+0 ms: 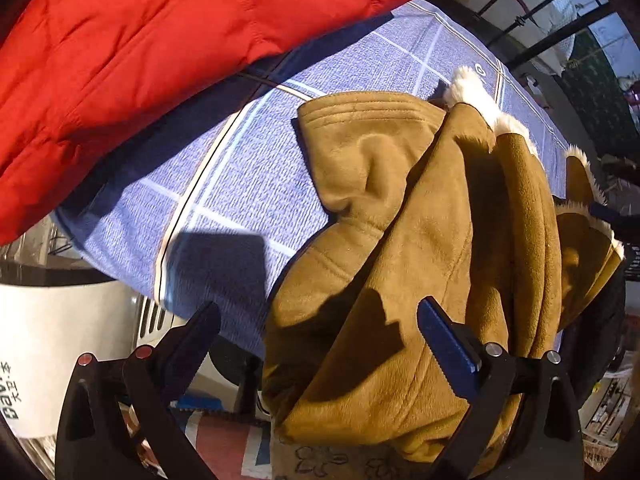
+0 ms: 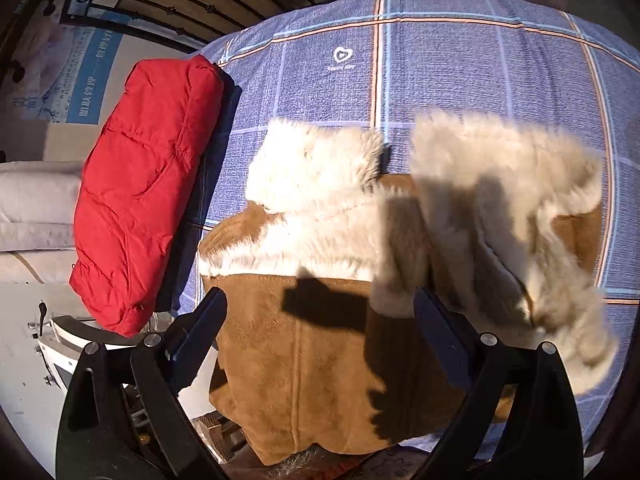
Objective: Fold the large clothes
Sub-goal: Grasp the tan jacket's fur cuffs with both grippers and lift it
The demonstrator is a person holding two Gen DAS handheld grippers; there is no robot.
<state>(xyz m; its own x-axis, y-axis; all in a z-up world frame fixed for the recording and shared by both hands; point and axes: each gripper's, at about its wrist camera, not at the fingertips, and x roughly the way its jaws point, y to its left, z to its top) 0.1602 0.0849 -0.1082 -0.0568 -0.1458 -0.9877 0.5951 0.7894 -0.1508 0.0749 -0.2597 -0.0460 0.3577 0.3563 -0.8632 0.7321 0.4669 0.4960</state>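
A tan suede coat (image 1: 400,264) with white fleece lining lies bunched on the blue checked bed sheet (image 1: 248,184), partly hanging over the near edge. My left gripper (image 1: 320,320) is open and empty just above the coat's near part. In the right wrist view the same coat (image 2: 320,344) shows its fleece collar (image 2: 320,168) and a blurred fleece flap (image 2: 520,208) at the right. My right gripper (image 2: 320,312) is open and empty over the coat's suede back.
A folded red padded jacket (image 1: 168,56) (image 2: 148,212) lies on a dark garment at the bed's left. A black metal bed rail (image 2: 224,4) runs along the far side. A white appliance (image 1: 60,344) stands below the bed's near left edge.
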